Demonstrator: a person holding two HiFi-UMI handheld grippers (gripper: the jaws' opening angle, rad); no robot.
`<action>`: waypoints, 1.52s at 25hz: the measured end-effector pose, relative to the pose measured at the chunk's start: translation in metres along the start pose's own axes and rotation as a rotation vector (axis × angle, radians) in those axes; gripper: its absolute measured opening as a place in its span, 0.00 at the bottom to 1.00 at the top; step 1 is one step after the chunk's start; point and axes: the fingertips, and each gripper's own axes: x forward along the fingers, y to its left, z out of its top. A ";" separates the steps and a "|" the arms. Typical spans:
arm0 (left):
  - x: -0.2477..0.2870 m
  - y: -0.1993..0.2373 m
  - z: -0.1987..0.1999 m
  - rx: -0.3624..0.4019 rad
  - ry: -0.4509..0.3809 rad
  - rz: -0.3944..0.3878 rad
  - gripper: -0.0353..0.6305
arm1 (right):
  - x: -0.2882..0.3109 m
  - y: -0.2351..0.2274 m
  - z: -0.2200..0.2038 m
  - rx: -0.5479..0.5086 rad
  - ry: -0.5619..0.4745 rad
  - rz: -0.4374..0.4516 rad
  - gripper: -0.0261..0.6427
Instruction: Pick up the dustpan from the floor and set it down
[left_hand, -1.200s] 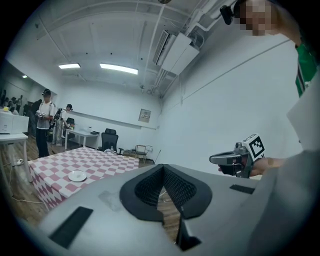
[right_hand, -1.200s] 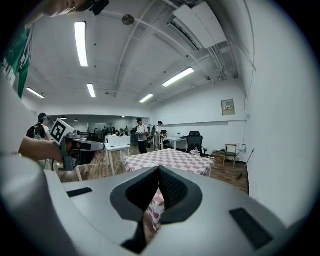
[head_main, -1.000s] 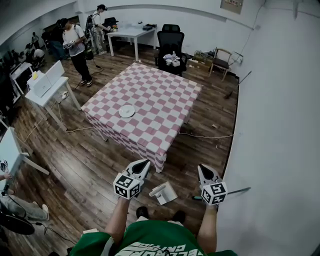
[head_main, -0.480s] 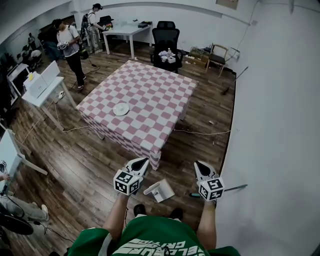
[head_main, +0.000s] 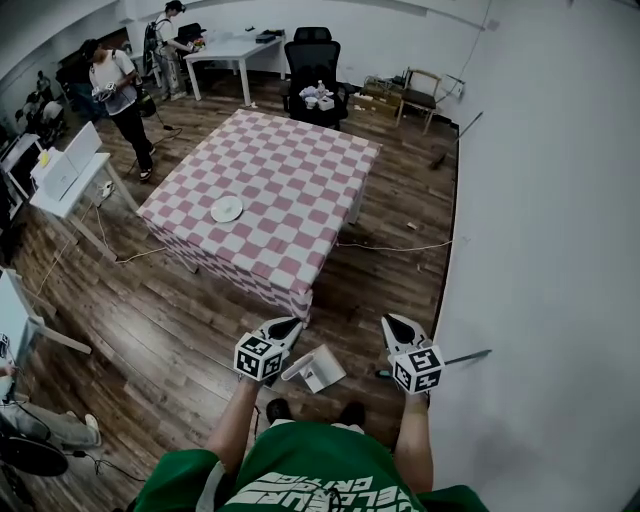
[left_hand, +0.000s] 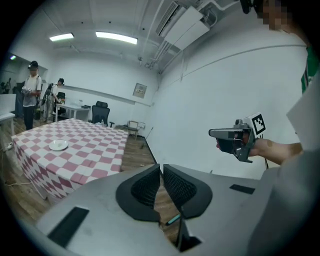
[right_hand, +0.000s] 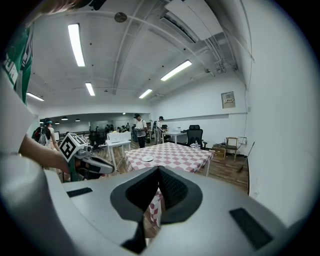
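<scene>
A white dustpan (head_main: 320, 369) lies on the wooden floor just in front of the person's feet, its handle pointing left toward my left gripper. My left gripper (head_main: 288, 325) hovers above and just left of the handle, jaws shut and empty (left_hand: 162, 172). My right gripper (head_main: 394, 322) is held to the right of the dustpan, near the wall, also shut with nothing between its jaws (right_hand: 159, 172). Each gripper shows in the other's view: the right gripper (left_hand: 235, 140), the left gripper (right_hand: 82, 160).
A table with a pink-checked cloth (head_main: 290, 170) and a white plate (head_main: 226, 209) stands just ahead. The white wall (head_main: 540, 250) runs close on the right, with a long-handled tool (head_main: 465, 357) on the floor by it. A cable (head_main: 395, 247) crosses the floor. People stand far back left.
My left gripper has sunk toward the floor and closer to the dustpan's handle. The right gripper has hardly moved. Both stay shut.
</scene>
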 end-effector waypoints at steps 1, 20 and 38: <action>0.003 0.000 -0.007 -0.008 0.015 -0.011 0.06 | 0.000 0.000 -0.002 0.004 0.003 -0.002 0.05; 0.058 0.002 -0.131 0.102 0.405 -0.062 0.49 | -0.009 0.000 -0.043 0.069 0.061 -0.024 0.05; 0.091 0.018 -0.265 0.203 0.758 -0.071 0.53 | 0.009 0.009 -0.069 0.022 0.158 0.035 0.05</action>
